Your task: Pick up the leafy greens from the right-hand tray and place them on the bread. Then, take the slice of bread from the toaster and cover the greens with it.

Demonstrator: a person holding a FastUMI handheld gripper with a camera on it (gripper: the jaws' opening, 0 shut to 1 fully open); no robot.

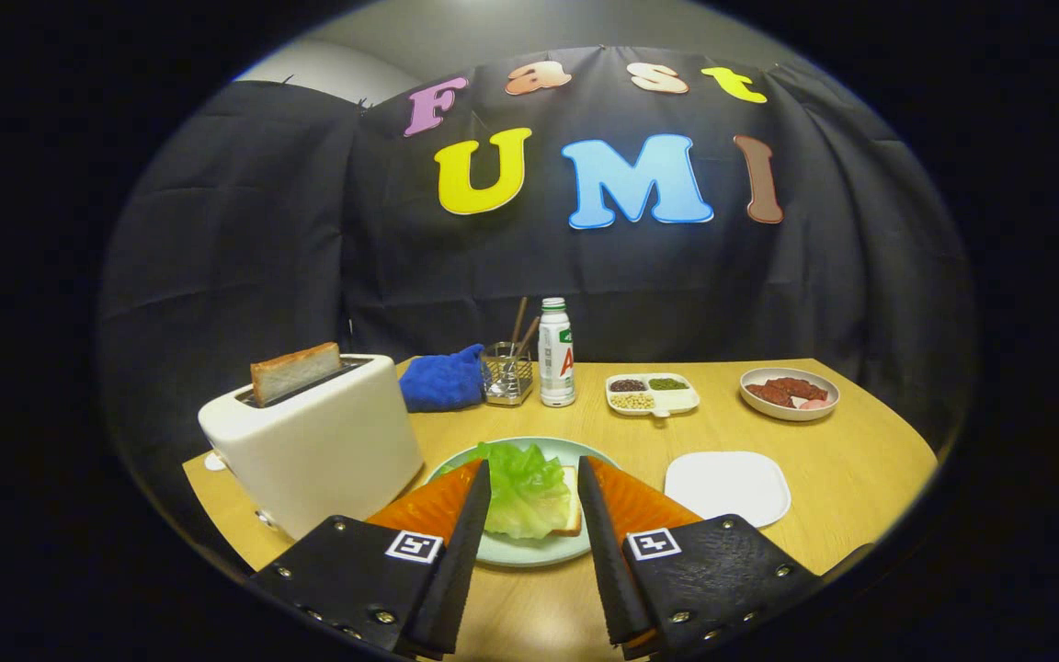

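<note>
The gripper [534,478] hangs low over a wooden bench [860,460], its two fingers spread apart and holding nothing. Between the fingers, a little below them, sits a pale green plate [529,550]. On the plate lies a slice of bread [572,501], and the leafy greens [522,492] rest on top of it, covering most of the slice.

Just to the right of the plate is a white square tray [727,485] with rounded corners, bare on top. To the left of the plate stands a white toaster [318,450], with a second slice of bread [295,370] standing upright in its slot, its top half showing above the rim.

Farther back along the bench, from left to right: a blue oven mitt [442,377], a wire-mesh holder [506,372] with chopsticks standing in it, and a small white bottle [555,352] with a green cap. Beyond the tray sits a white divided dish [652,393] of beans in three compartments, and well to its right a round bowl [789,393] with slices of meat.
</note>
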